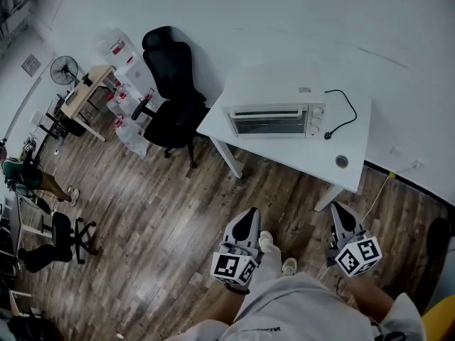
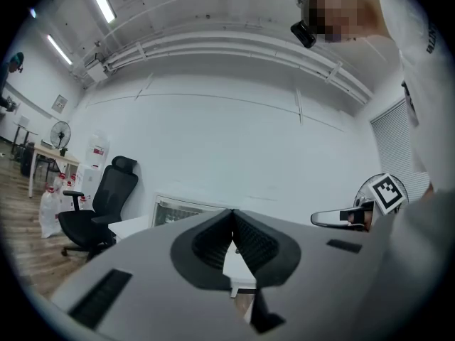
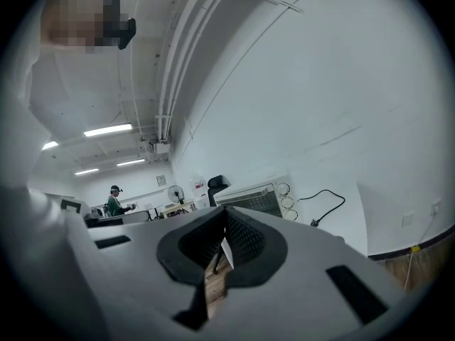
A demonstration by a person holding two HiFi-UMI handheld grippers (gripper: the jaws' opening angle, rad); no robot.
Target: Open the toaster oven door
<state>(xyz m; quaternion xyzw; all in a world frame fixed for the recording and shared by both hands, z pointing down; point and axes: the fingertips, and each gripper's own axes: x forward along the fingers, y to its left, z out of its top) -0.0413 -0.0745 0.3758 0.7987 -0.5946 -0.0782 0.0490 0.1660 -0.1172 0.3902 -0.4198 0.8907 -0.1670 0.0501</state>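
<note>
Left claw (image 1: 248, 217) and right claw (image 1: 340, 212) both closed, empty, far from toaster oven (image 1: 274, 119).

We can read no words or numbers anywhere. The left claw's cube (image 1: 233, 267) and the right claw's cube (image 1: 359, 256), at the bottom of the head view, bear only black-and-white square patterns. The red label on the white box (image 1: 118, 47) at upper left and the dark print on the white shirt (image 2: 431, 38) are too small to read.
</note>
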